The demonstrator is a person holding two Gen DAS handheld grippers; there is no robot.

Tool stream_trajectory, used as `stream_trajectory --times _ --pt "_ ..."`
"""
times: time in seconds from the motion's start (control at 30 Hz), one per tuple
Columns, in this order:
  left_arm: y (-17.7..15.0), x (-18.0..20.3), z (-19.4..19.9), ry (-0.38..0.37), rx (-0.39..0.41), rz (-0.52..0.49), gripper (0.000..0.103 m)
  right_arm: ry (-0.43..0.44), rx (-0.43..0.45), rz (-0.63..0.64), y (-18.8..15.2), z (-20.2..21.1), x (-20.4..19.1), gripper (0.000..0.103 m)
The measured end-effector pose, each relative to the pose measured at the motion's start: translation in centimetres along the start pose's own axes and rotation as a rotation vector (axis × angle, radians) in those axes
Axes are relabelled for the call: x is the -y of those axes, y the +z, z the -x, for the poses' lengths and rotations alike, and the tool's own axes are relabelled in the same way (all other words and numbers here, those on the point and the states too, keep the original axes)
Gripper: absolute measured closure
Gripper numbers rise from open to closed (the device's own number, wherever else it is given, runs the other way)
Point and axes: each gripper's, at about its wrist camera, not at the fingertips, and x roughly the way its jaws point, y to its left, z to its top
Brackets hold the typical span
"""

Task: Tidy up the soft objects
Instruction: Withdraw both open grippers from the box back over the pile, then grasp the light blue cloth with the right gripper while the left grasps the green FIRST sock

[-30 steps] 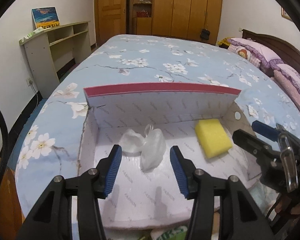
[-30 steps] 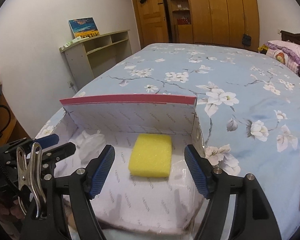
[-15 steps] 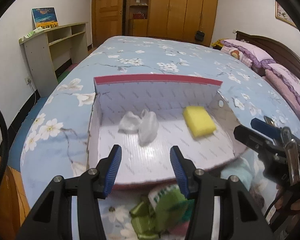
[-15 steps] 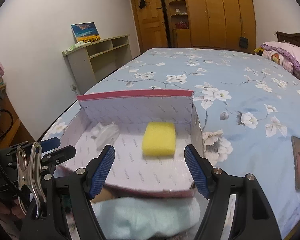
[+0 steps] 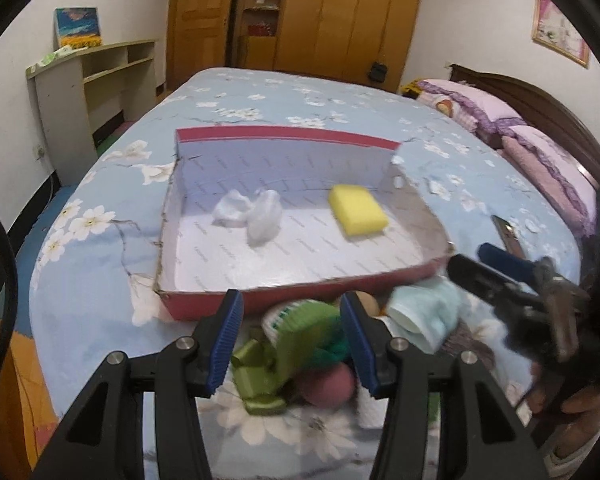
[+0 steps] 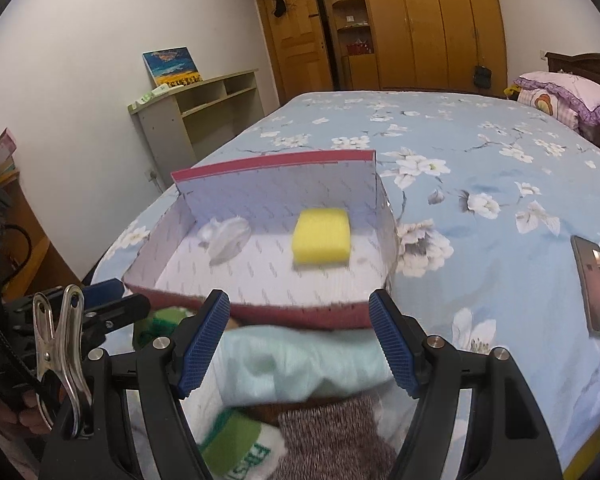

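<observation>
A shallow red-edged cardboard box lies on the bed. Inside it lie a yellow sponge and a crumpled white plastic bag. In front of the box is a pile of soft things: a green item, a pink ball, a pale green towel, a grey knit piece and a green-and-white pack. My left gripper is open and empty above the green item. My right gripper is open and empty above the towel.
The bed has a blue flowered cover. A phone lies right of the box. Pink pillows lie at the headboard. A shelf unit stands by the left wall, wooden wardrobes behind.
Both grippers have pulled back and up from inside the box, both open. The pile of soft things in front of the box has come into view under them.
</observation>
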Motion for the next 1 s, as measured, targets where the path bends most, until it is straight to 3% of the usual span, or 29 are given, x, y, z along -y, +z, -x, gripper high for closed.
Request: stream_trajectory --times 0.17,0.37,0.57,0.73,1.0 --pt "-0.9 1.9 0.7 -0.056 -0.004 -0.039 0.05 -0.007 -0.008 -0.008 -0.8 0.2 0.3 0.029" --pt "-1.8 2.5 -0.8 -0.058 -0.038 -0.032 0.05 -0.016 -0.017 -0.013 -1.4 0.4 0.5 0.029" --pt "-1.4 2.8 0.2 -0.134 0.03 -0.006 0.05 -0.033 -0.021 -0.03 -1.8 0.3 1.2 0.029" --pt "-1.2 3.7 -0.3 -0.044 0.046 -0.072 0.05 -0.034 -0.023 -0.043 -2.0 0.3 1.7 0.029" --pt "-1.6 1.2 -3.3 0.011 -0.041 0.006 0.05 0.008 -0.045 -0.026 -2.7 -0.3 1.2 0.029"
